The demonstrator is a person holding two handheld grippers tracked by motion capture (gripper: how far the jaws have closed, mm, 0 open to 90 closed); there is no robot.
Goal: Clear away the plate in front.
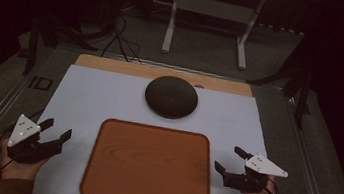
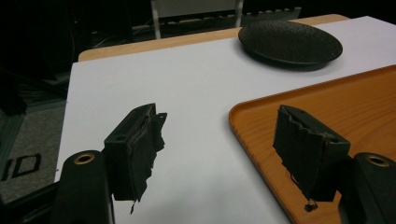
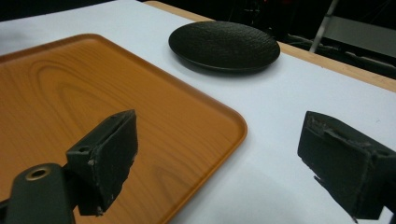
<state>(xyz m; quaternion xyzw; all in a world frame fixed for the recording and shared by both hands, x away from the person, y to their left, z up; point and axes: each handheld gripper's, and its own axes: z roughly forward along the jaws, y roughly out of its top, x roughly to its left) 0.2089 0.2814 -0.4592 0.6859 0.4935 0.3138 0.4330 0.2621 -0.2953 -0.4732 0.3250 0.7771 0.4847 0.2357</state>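
An orange wooden tray (image 1: pixel 148 164) lies near the front of the white mat (image 1: pixel 94 97). Behind it sits a dark textured plate (image 1: pixel 171 97). My left gripper (image 1: pixel 56 130) hovers left of the tray, open, with nothing between its jaws. My right gripper (image 1: pixel 229 159) stays right of the tray, also open and empty. In the left gripper view the tray's corner (image 2: pixel 322 107) lies between the pads (image 2: pixel 135 149) and the plate (image 2: pixel 289 43) is far off. In the right gripper view the tray (image 3: pixel 93 98) sits to the left and the plate (image 3: pixel 224 45) lies ahead.
The mat lies on a wooden table (image 1: pixel 163 73) whose far edge shows behind the plate. A white metal stand (image 1: pixel 211 16) and cables (image 1: pixel 122 40) are on the dark floor beyond. Grey floor rails run along both sides.
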